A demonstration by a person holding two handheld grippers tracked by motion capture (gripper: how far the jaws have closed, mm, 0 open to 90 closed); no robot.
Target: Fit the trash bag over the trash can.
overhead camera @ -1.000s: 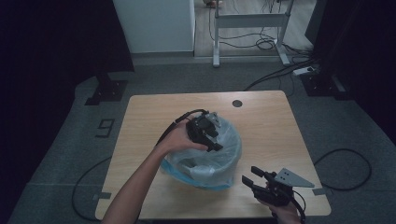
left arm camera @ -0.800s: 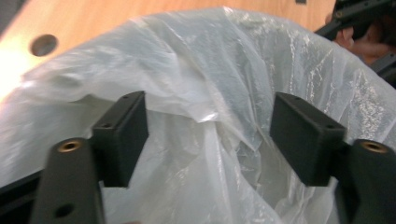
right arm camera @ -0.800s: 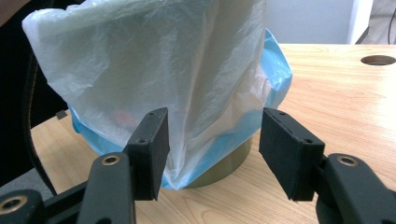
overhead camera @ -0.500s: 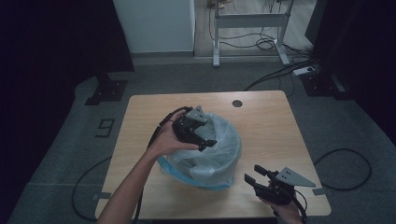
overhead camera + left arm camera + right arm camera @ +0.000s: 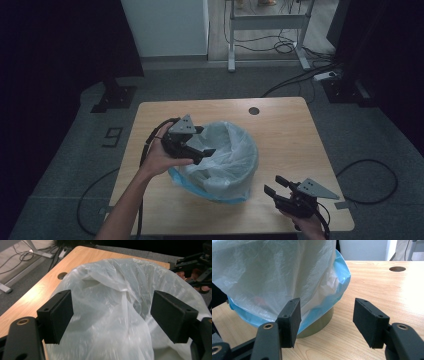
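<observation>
Black left tongs (image 5: pixel 202 150) have just been opening; I hold them wide and empty at the rim of the clear bag (image 5: pixel 225 155), to spread it. Right tongs (image 5: pixel 274 186) wait open near the bag's blue hem. Bag stands upright over a bin, mouth upward, on the wooden surface (image 5: pixel 280 125).

You see a translucent white bag (image 5: pixel 225 155) with a light blue hem over an olive-tan bin (image 5: pixel 317 327). The table (image 5: pixel 285 130) beneath the bin is light wood grain; both grippers are black.
</observation>
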